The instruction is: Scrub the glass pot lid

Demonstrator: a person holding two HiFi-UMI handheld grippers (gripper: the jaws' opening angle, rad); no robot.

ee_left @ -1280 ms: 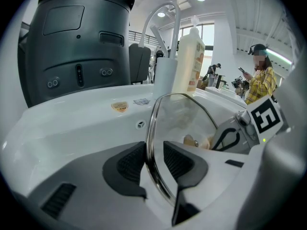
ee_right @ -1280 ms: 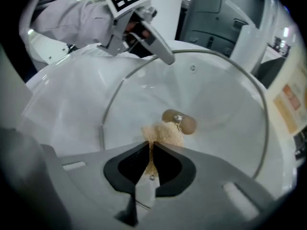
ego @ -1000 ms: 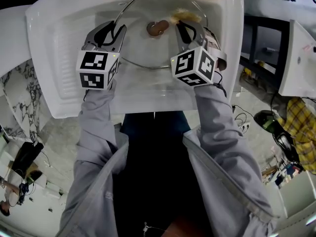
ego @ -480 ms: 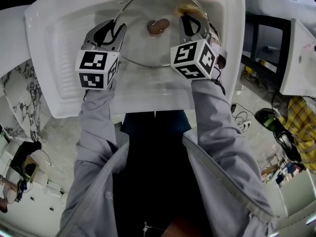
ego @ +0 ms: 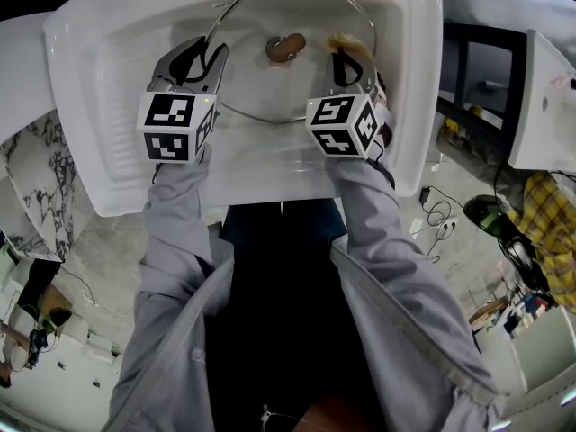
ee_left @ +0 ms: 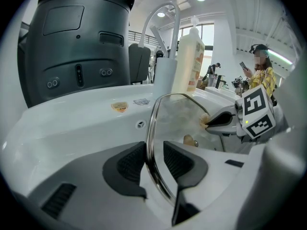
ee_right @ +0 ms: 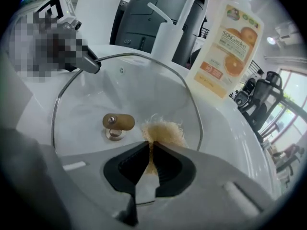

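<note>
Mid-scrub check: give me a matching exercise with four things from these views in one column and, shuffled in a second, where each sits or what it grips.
Things:
1. left tool
2. right tool
3. wooden knob
4. soap bottle

Places and states:
A. shut on the tan scrubber
B. stands behind the basin of the sink
C. clamped on the rim of the glass lid
D. at the middle of the glass lid

Pairs: 1-C, 2-A, 3-D, 4-B.
</note>
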